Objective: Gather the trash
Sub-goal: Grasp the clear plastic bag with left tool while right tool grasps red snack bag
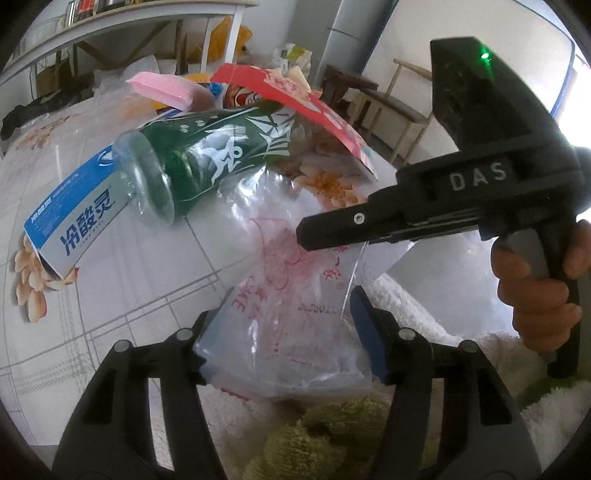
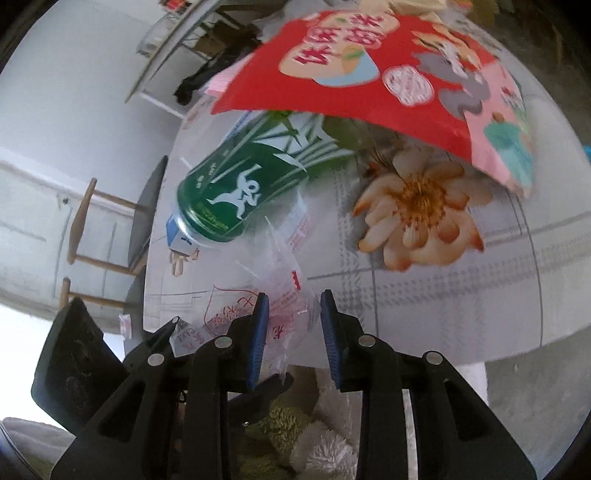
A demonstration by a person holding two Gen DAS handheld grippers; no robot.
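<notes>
A clear plastic bag (image 1: 295,317) with red print lies at the near edge of the table. My left gripper (image 1: 286,332) stands open around it, a finger at each side of the puffed film. My right gripper (image 1: 306,232), held by a hand, comes in from the right and is shut on the bag's upper edge. In the right wrist view the crumpled bag (image 2: 288,306) sits between the right gripper's (image 2: 293,321) blue pads. Behind the bag lie a green-labelled bottle (image 1: 207,155) (image 2: 236,192), a blue toothpaste box (image 1: 74,218) and a red snack packet (image 1: 295,96) (image 2: 369,66).
The table wears a floral cloth (image 1: 110,295) (image 2: 443,295). A pink pack (image 1: 166,88) and more wrappers lie further back. Wooden chairs (image 1: 391,107) (image 2: 110,229) stand beside the table and a shelf (image 1: 110,22) runs along the wall. Fluffy white and green fabric (image 1: 332,424) sits just below the grippers.
</notes>
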